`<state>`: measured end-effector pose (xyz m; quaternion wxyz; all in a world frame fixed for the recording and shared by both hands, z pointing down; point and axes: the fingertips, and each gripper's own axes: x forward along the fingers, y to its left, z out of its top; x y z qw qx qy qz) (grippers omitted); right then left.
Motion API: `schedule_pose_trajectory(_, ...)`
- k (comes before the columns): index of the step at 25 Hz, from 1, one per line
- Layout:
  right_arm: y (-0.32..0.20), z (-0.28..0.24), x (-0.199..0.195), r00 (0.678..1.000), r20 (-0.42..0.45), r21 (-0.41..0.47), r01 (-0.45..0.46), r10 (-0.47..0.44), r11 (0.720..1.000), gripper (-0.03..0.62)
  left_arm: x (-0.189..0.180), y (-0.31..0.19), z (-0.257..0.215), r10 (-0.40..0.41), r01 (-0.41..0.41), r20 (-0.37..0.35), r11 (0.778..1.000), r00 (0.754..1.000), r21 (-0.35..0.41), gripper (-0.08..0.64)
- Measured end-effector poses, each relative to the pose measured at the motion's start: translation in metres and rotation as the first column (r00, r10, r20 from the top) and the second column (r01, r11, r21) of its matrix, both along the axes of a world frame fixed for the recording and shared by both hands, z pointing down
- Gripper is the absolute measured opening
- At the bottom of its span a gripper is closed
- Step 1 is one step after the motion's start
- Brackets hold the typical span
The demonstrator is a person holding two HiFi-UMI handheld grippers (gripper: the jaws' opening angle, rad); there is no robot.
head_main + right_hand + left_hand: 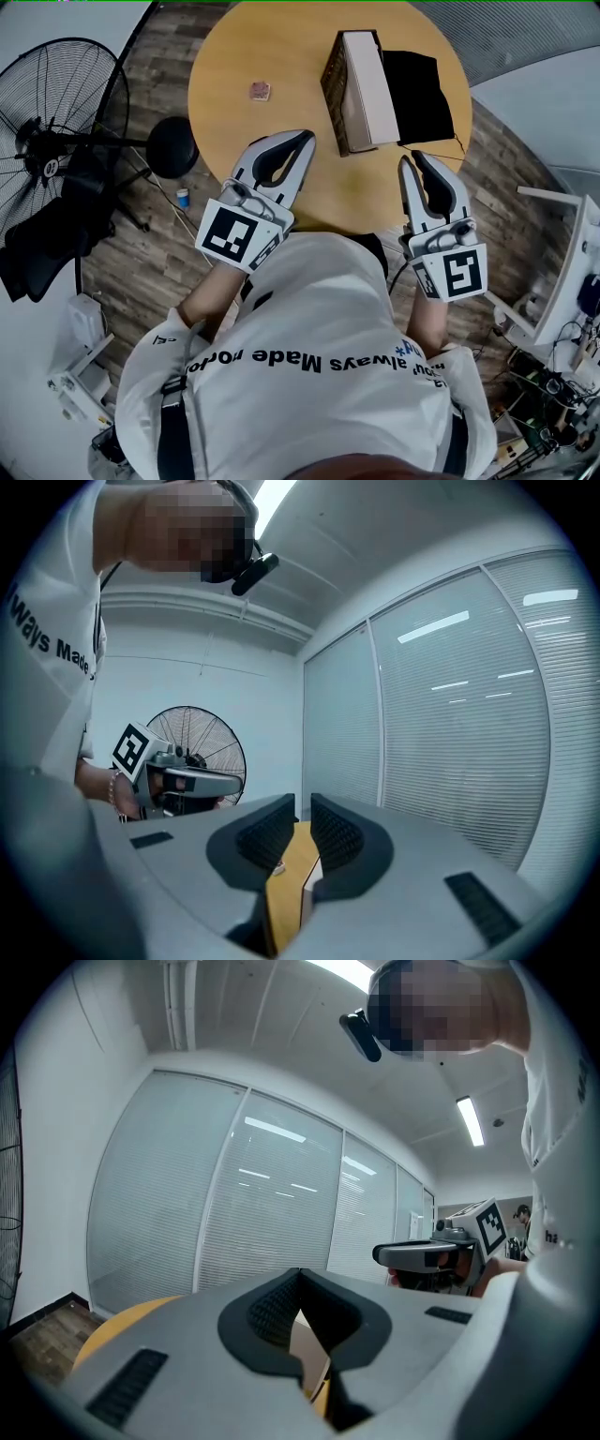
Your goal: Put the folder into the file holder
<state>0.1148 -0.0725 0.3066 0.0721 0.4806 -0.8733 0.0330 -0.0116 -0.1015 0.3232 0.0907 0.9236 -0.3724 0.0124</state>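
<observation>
On the round yellow table [244,47] stands a brown file holder [334,80] with a thick white folder [370,84] in it. A flat black piece [422,94] lies against its right side. My left gripper [306,141] hovers over the table's near edge, left of the holder, shut and empty. My right gripper [410,161] is at the near right edge, just short of the black piece, shut with nothing in it. In the left gripper view the closed left gripper [300,1279] frames a bit of the holder [309,1358]. In the right gripper view, tabletop shows past the right gripper [303,808].
A small pinkish item [260,90] lies on the table's left part. A standing fan [56,141] and a black round stool [172,147] are on the wood floor at left. White equipment [562,281] stands at right. Glass walls with blinds lie beyond the table.
</observation>
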Motion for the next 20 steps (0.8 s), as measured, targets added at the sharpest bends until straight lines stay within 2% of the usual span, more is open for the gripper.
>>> schedule_pose_trajectory(20, -0.012, -0.002, -0.004, 1.000, 0.010, 0.001, -0.010, 0.010, 1.000, 0.072, -0.006, -0.010, -0.003, -0.007, 0.007, 0.000, 1.000, 1.000, 0.007, 0.023)
